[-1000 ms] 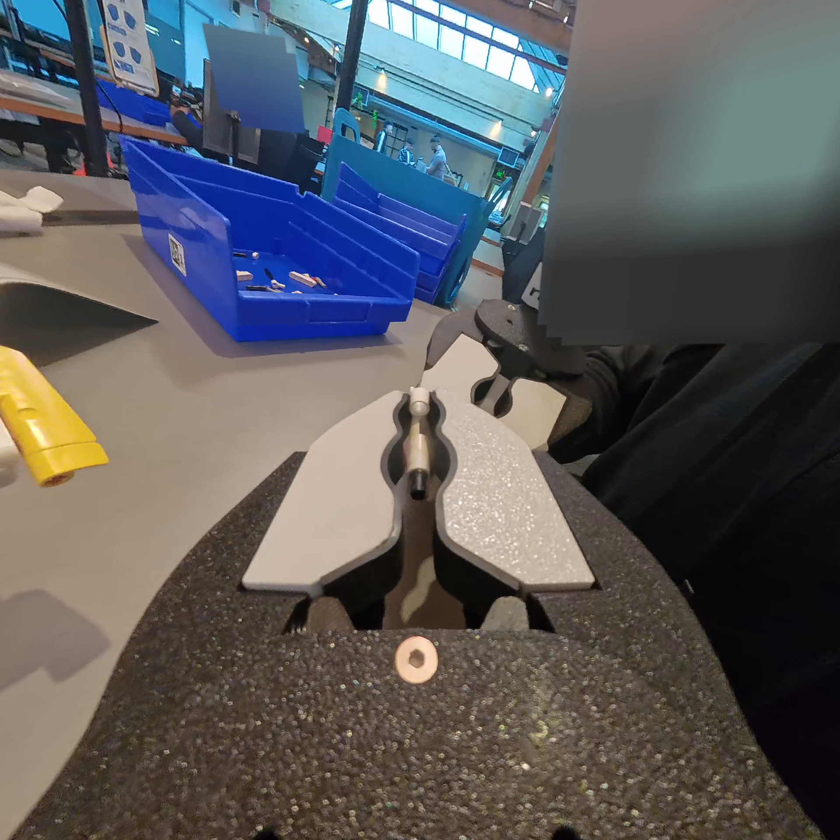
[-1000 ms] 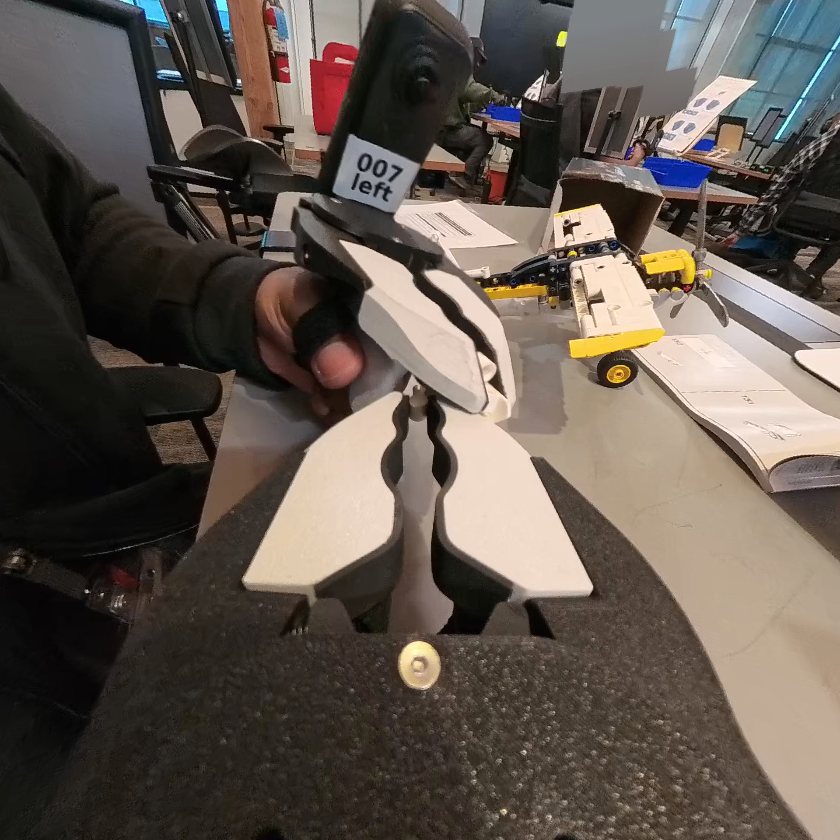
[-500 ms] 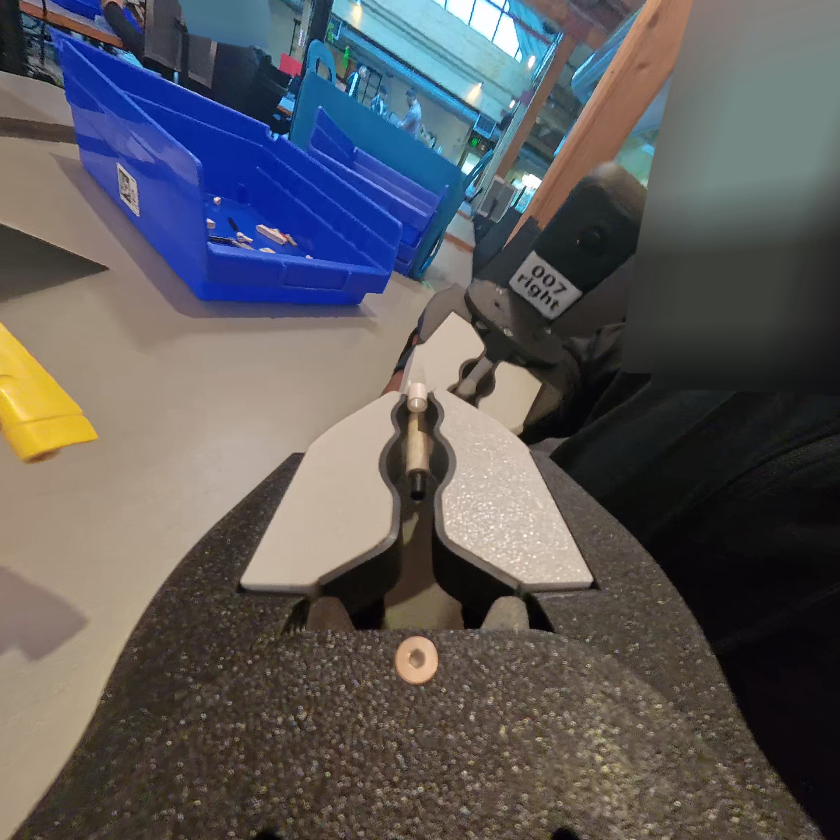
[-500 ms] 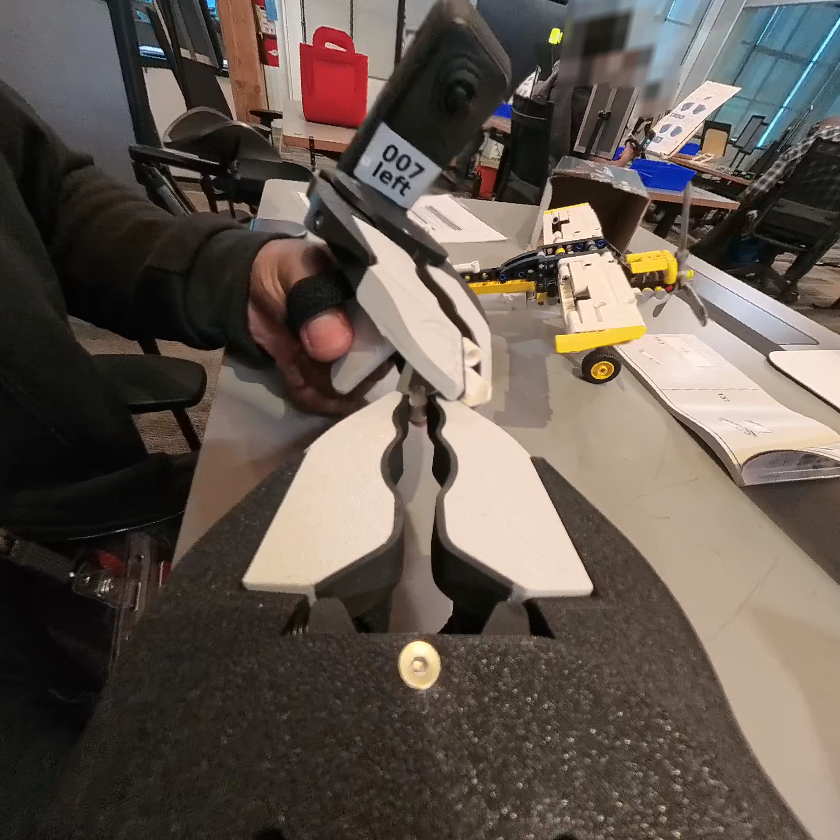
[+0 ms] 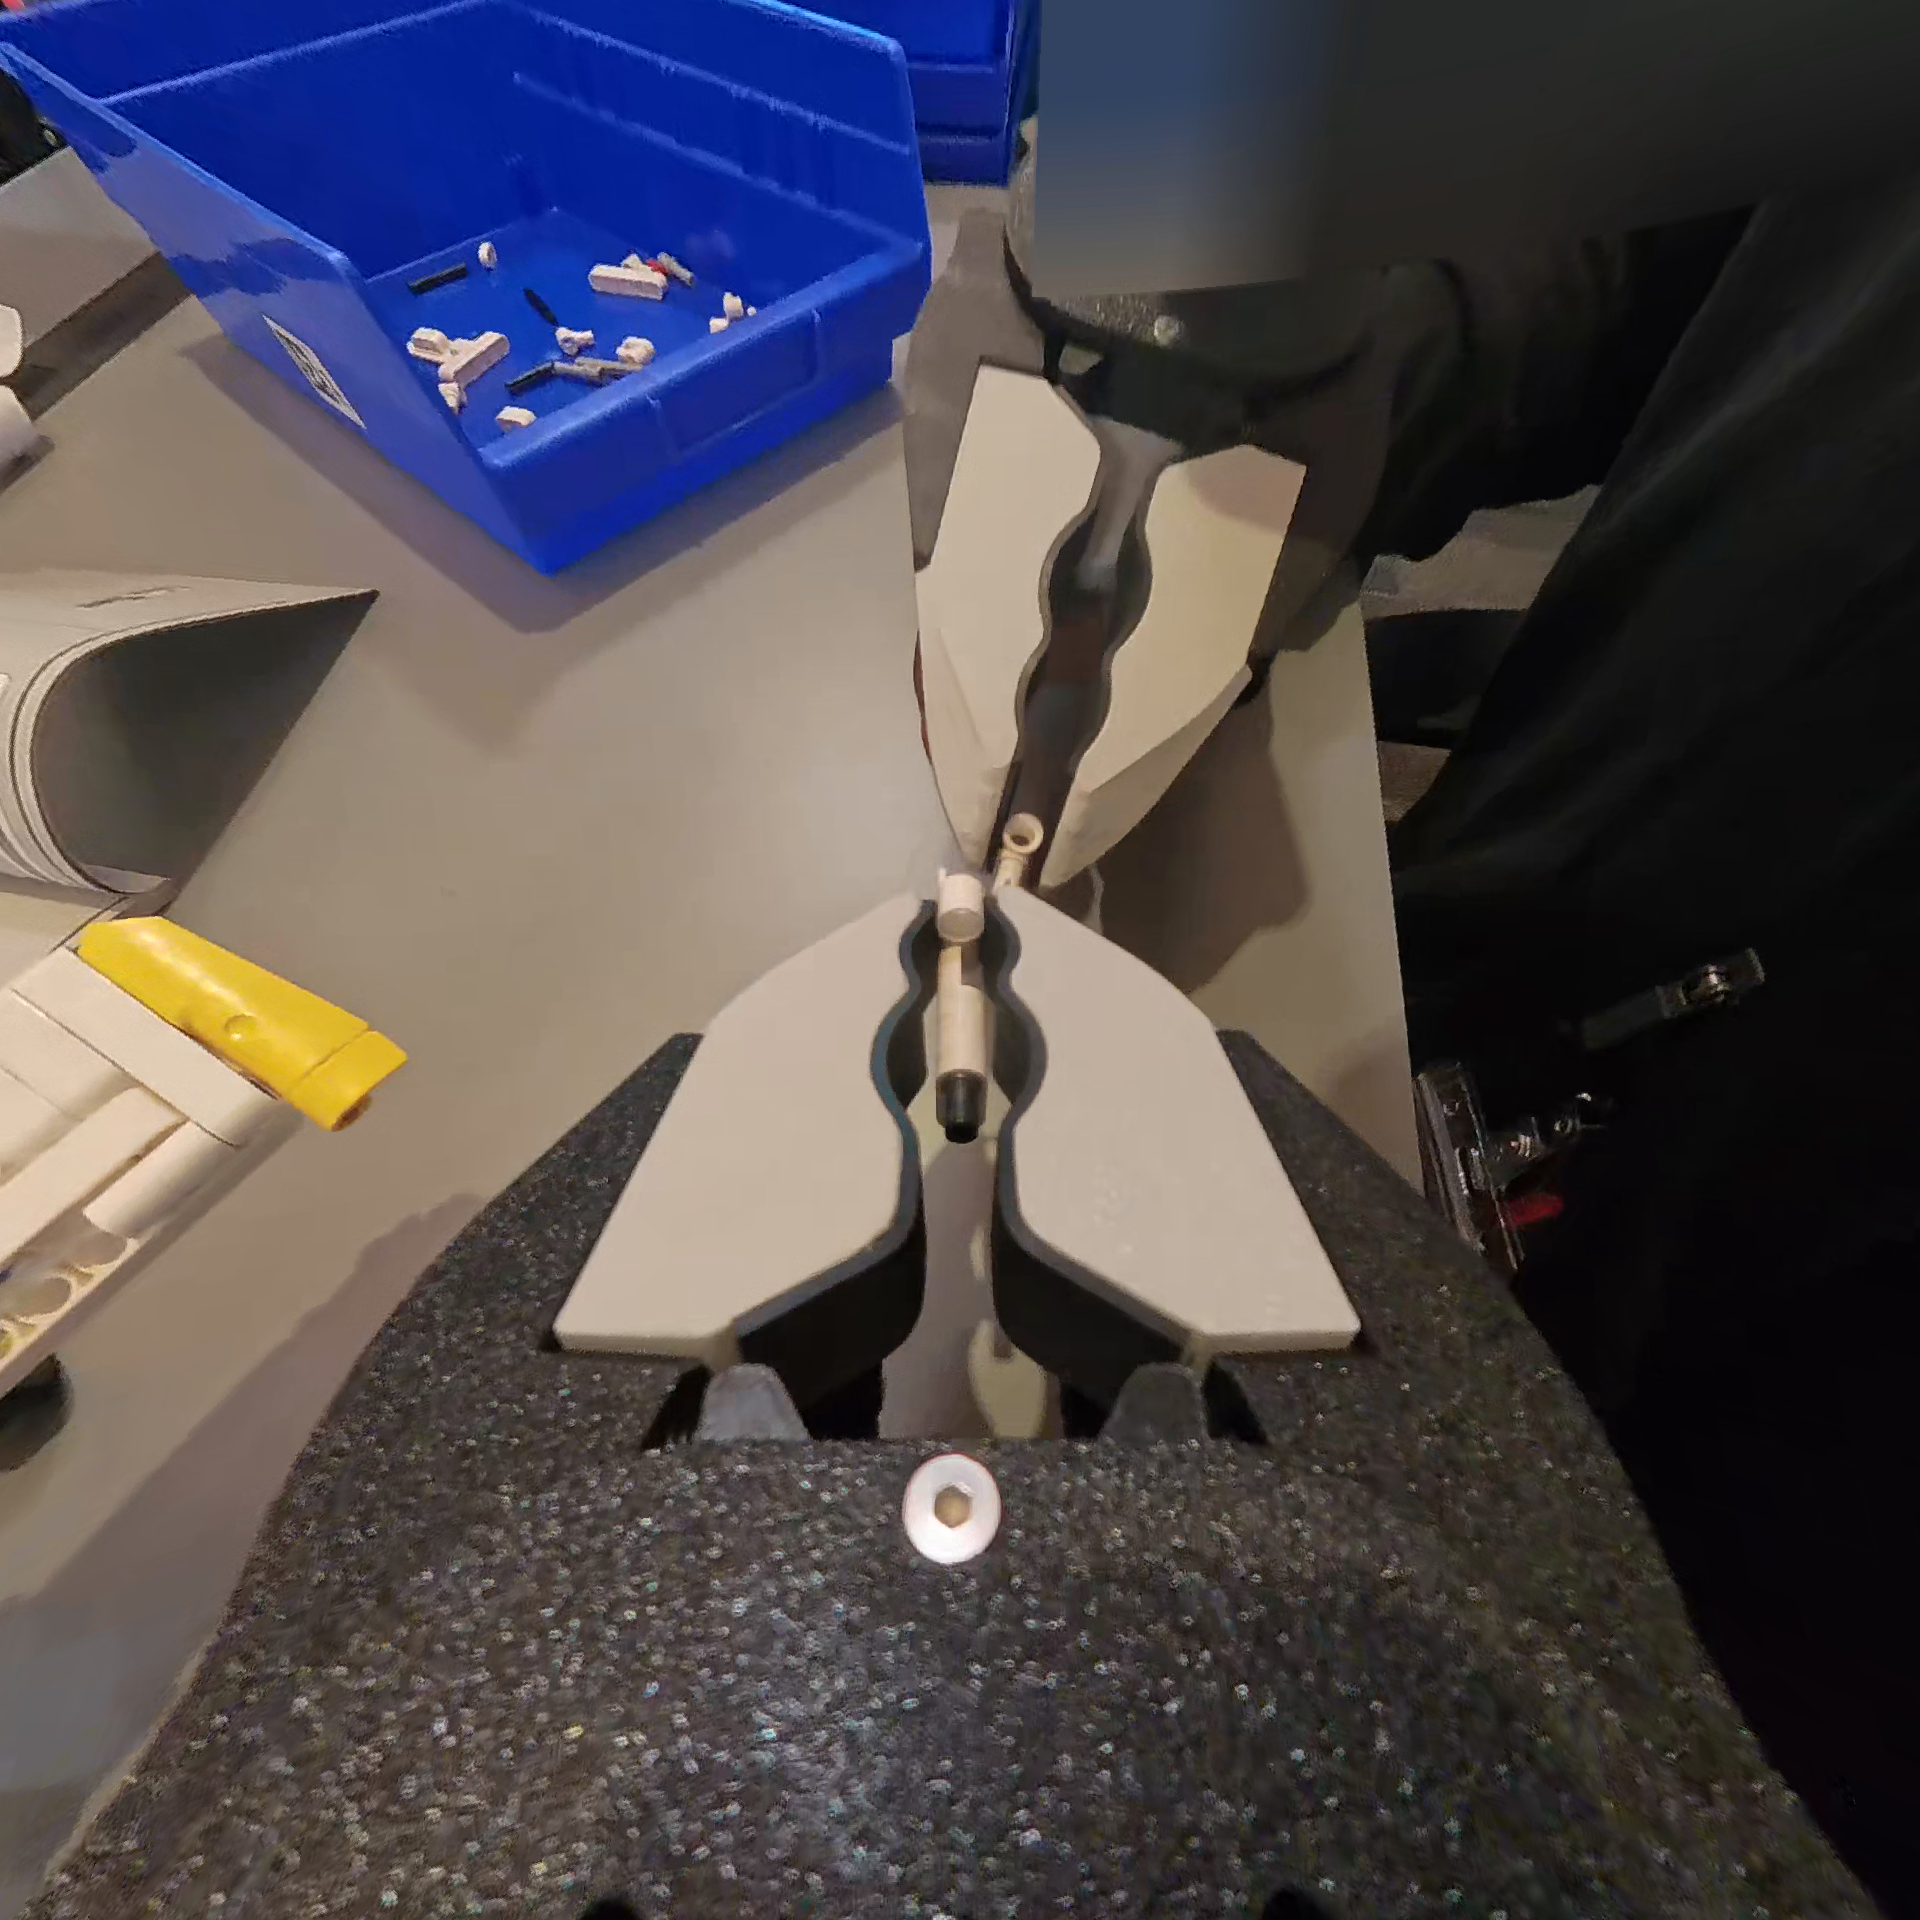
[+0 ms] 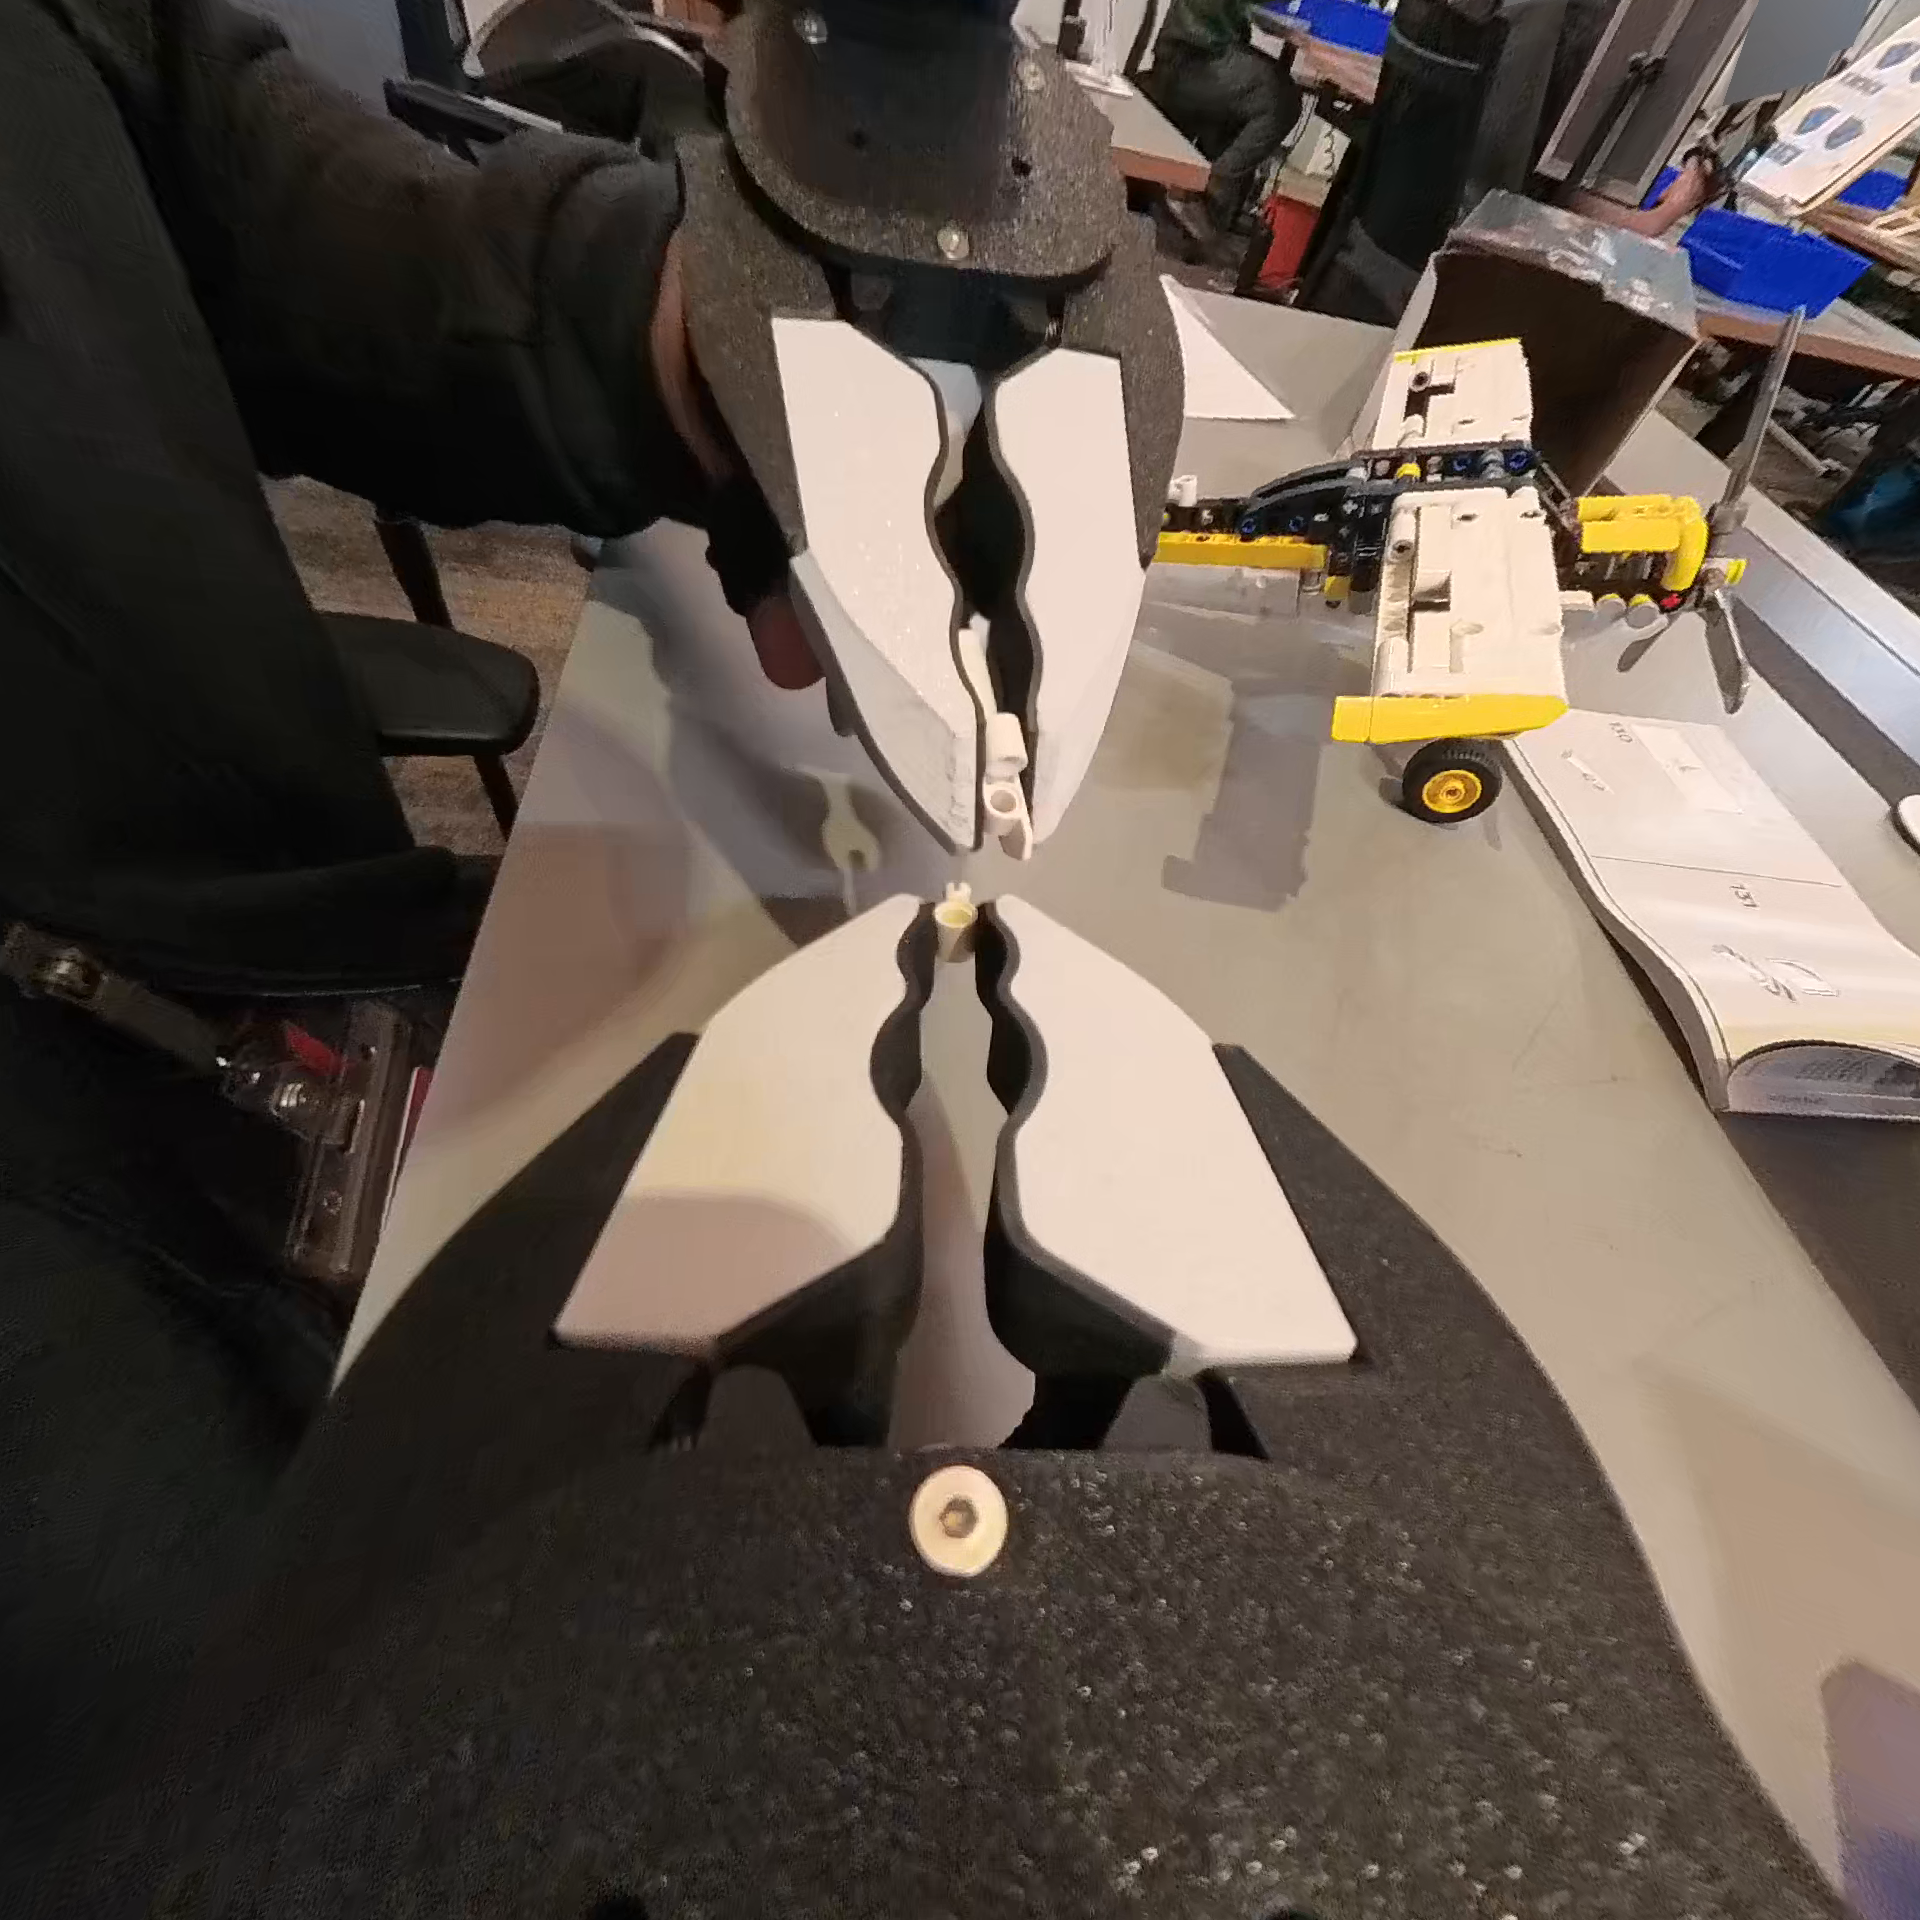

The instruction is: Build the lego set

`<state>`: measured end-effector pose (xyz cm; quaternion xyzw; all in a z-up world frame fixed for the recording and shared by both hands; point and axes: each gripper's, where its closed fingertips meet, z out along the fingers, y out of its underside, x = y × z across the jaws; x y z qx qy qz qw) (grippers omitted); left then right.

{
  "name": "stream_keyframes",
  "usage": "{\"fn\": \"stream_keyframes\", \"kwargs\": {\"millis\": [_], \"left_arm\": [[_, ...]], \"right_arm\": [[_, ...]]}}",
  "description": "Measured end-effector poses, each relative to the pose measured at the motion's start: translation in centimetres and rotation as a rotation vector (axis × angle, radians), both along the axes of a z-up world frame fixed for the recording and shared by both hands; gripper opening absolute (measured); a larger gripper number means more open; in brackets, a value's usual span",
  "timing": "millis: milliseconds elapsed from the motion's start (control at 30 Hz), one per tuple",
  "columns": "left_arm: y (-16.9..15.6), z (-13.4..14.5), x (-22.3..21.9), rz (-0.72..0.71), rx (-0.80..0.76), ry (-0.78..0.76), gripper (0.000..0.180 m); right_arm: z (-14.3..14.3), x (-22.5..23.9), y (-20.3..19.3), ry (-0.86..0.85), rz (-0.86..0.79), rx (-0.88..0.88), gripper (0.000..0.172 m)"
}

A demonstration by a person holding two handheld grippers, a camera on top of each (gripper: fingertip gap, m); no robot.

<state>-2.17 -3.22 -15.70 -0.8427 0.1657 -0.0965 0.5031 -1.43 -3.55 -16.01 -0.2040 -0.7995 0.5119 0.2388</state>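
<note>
With the left tool (image 5: 961, 914) clamped on a white rod-like piece (image 5: 958, 1013) at centre frame and the right tool (image 6: 956, 920) pinching a small cream connector (image 6: 954, 925), tip to tip above the counter (image 5: 582, 779), line up both axes squarely before any push.

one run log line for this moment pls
left gripper: jaws shut on white pin | right gripper: jaws shut on small white connector | tips facing, apart

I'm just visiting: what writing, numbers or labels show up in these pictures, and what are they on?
I will not quote writing; these things bear it.
Blue bin: white sticker with a code pattern.
Open booklet: small page numbers and drawings.
Board at far back: print too small to read.
</note>
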Motion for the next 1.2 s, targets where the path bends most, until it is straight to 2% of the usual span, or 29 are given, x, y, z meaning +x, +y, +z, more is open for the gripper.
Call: {"fn": "stream_keyframes", "kwargs": {"millis": [233, 867, 1200], "left_arm": [[-0.5, -1.3, 0.7, -0.049, -0.069, 0.072, 0.008], [-0.8, -3.2, 1.2, -0.089, -0.152, 0.229, 0.007], [-1.0, -3.5, 1.0, -0.086, -0.169, 0.272, 0.008]], "right_arm": [[0.2, 0.0, -0.4, -0.007, 0.032, 0.058, 0.007], [-2.4, 0.5, -0.7, -0.095, 0.099, 0.285, 0.007], [-2.3, 0.4, -0.8, -0.073, 0.093, 0.277, 0.007]]}}
